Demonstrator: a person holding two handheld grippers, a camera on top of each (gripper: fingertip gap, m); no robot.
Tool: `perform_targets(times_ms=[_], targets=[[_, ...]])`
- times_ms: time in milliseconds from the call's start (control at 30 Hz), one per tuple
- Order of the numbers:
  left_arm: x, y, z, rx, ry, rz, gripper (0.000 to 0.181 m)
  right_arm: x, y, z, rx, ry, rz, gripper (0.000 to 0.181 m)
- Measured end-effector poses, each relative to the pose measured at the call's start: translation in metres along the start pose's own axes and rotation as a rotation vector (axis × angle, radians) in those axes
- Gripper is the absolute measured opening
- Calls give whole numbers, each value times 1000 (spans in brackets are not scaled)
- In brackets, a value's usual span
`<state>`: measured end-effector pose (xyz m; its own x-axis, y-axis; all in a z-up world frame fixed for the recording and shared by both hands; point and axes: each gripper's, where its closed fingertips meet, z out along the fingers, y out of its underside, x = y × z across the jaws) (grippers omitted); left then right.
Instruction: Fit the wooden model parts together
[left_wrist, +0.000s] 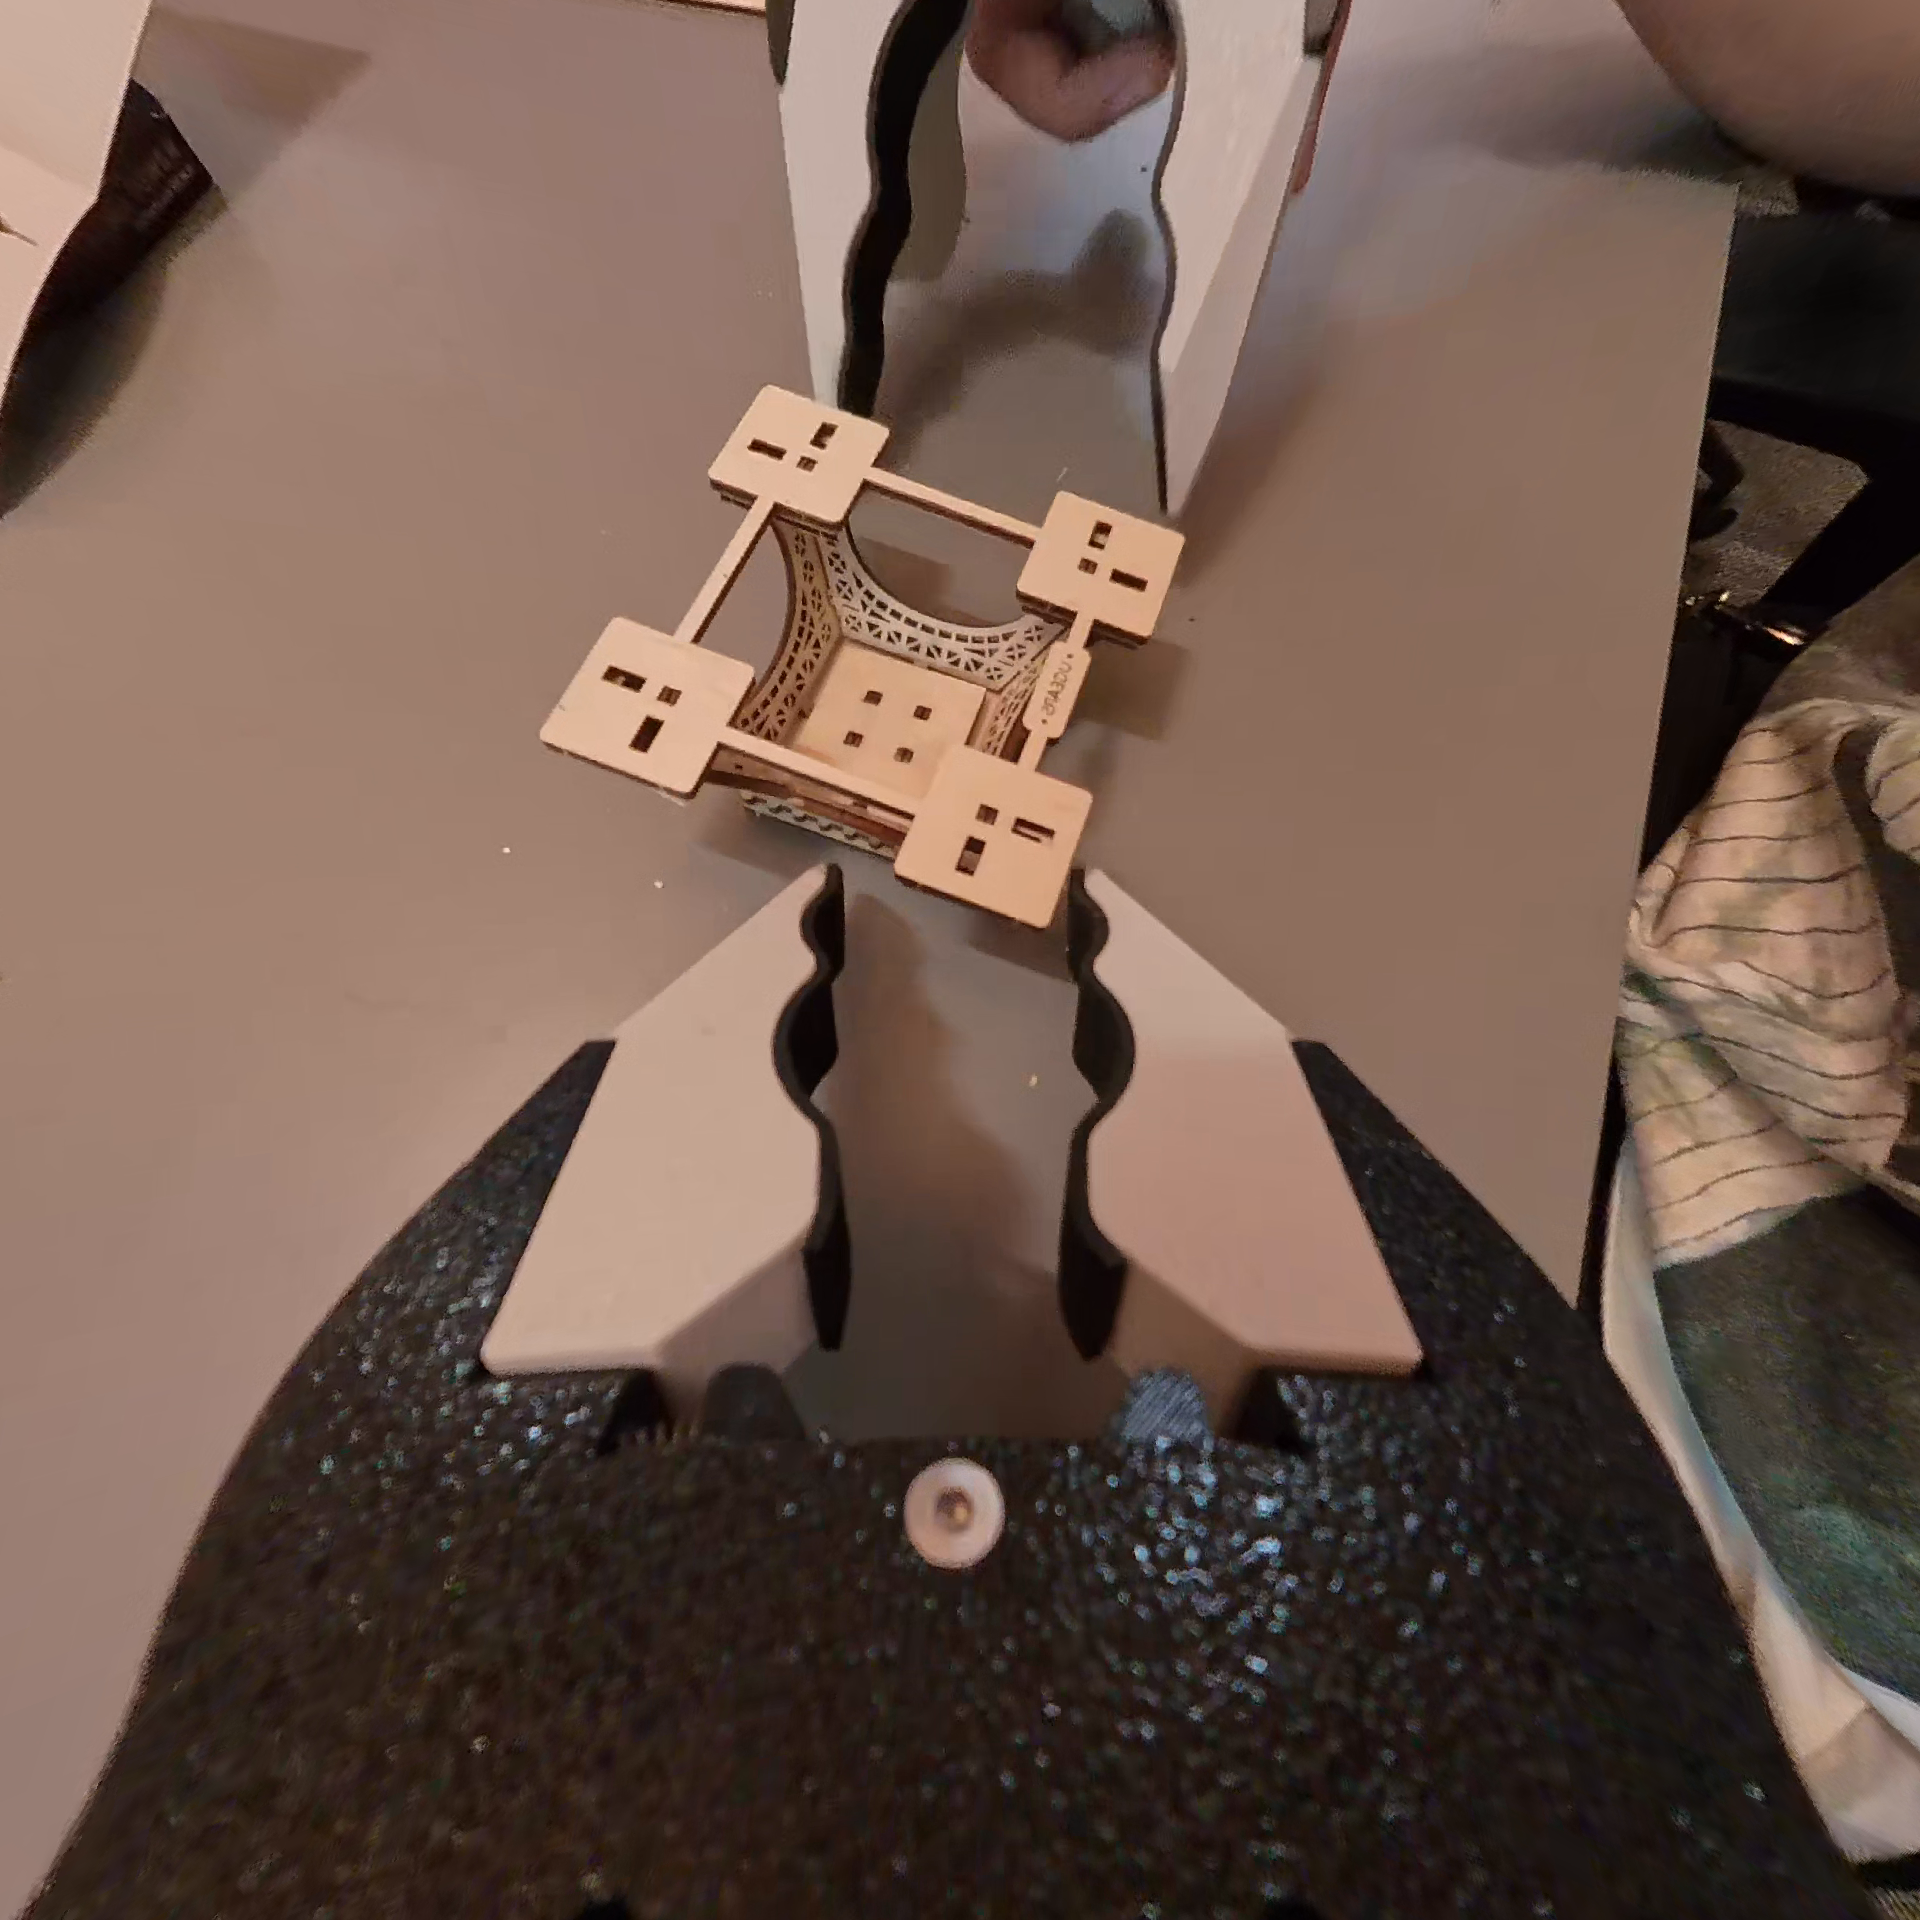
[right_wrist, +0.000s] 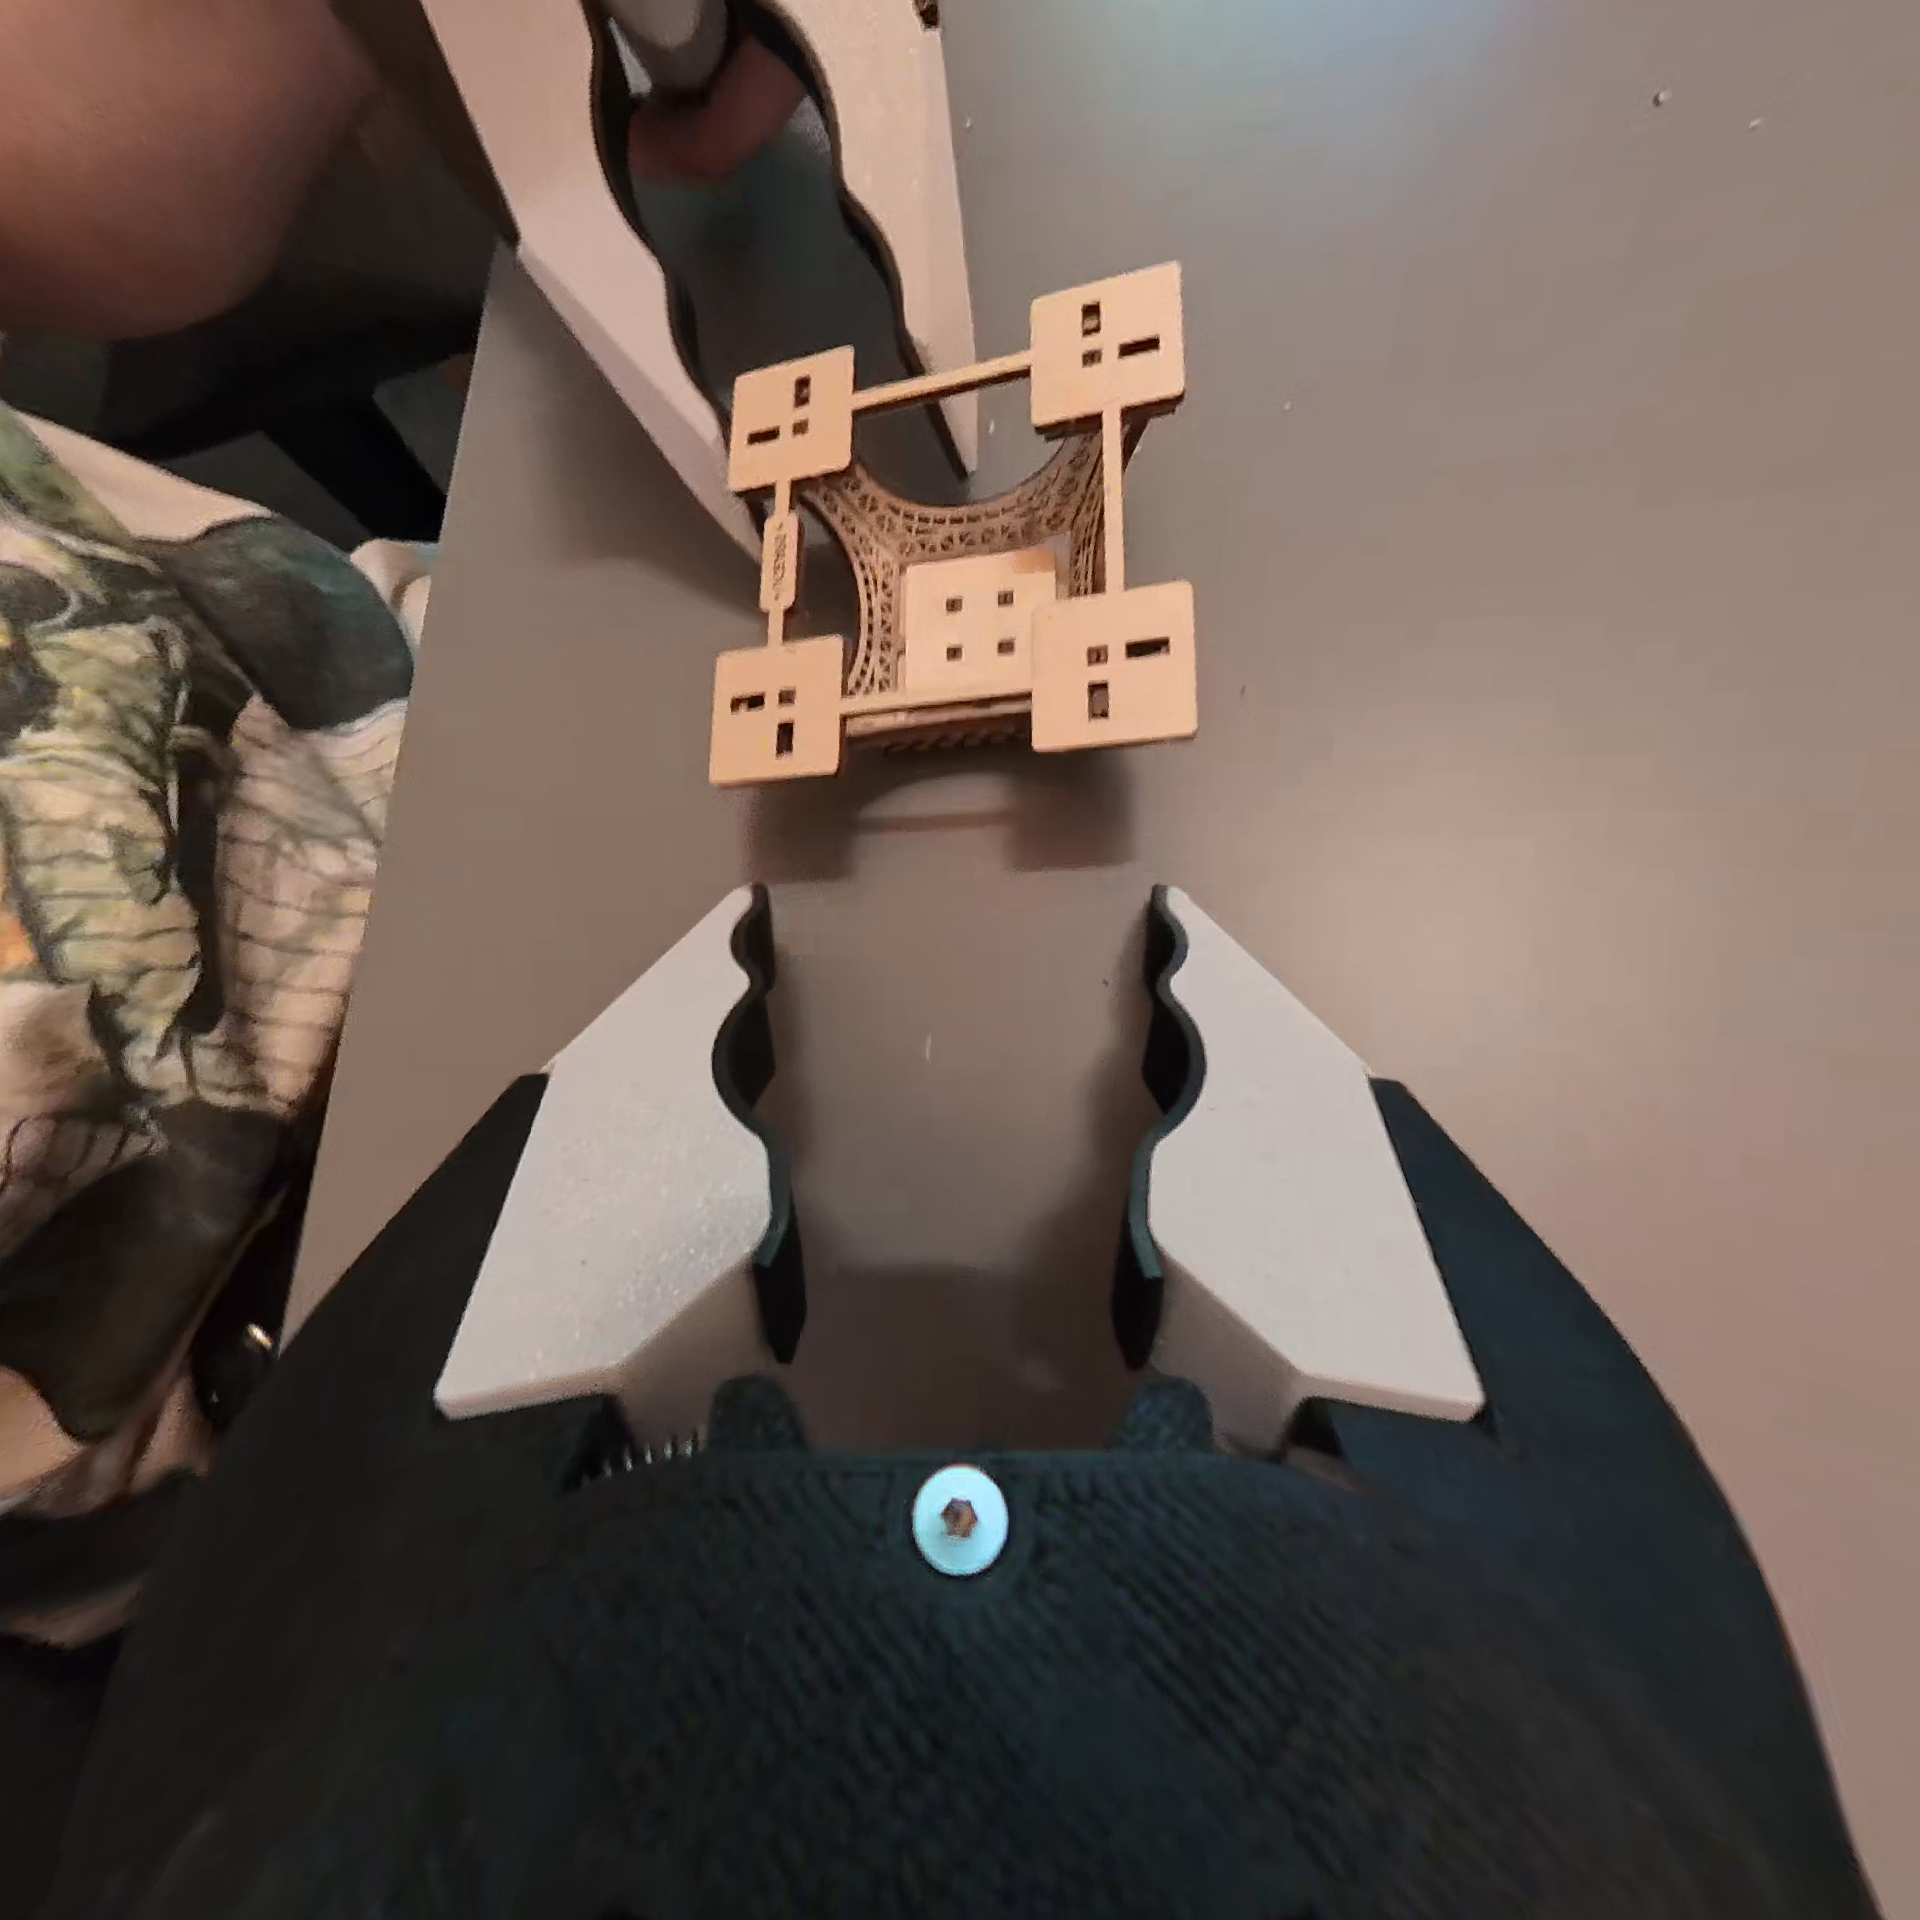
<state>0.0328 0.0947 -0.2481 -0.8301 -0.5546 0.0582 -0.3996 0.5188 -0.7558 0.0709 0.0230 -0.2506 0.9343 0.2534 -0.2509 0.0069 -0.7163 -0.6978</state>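
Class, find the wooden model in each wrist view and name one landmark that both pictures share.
Left wrist view: the wooden model sits on the grey table just above centre, past the left hand-held gripper.
Right wrist view: the wooden model lies in the upper middle, beyond the right hand-held gripper.
Shared landmark: its small oblong tab on one thin connecting bar.

Pale wooden model (left_wrist: 868, 655), four square corner pads, upside-down on table (left_wrist: 312, 727)
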Motion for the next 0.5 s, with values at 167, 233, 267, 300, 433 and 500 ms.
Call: perform_targets(times_ms=[167, 233, 267, 300, 433, 500], targets=[[5, -1, -19, 22, 45, -18, 41, 31, -7, -21, 54, 150, -135, 72], [2, -10, -31, 78, 57, -51, 39, 36, -22, -20, 122, 158, -186, 68], [-2, -14, -37, 108, 50, -75, 38, 37, -27, -19, 145, 162, -221, 66], [-9, -18, -42, 134, 35, -106, 37, 39, -31, -18, 157, 165, -258, 66], [-39, -30, -48, 209, -41, -303, 38, 35, -33, -2, 153, 124, -322, 64], [-47, -33, -43, 218, -54, -343, 38, 32, -33, 7, 148, 103, -326, 57]])
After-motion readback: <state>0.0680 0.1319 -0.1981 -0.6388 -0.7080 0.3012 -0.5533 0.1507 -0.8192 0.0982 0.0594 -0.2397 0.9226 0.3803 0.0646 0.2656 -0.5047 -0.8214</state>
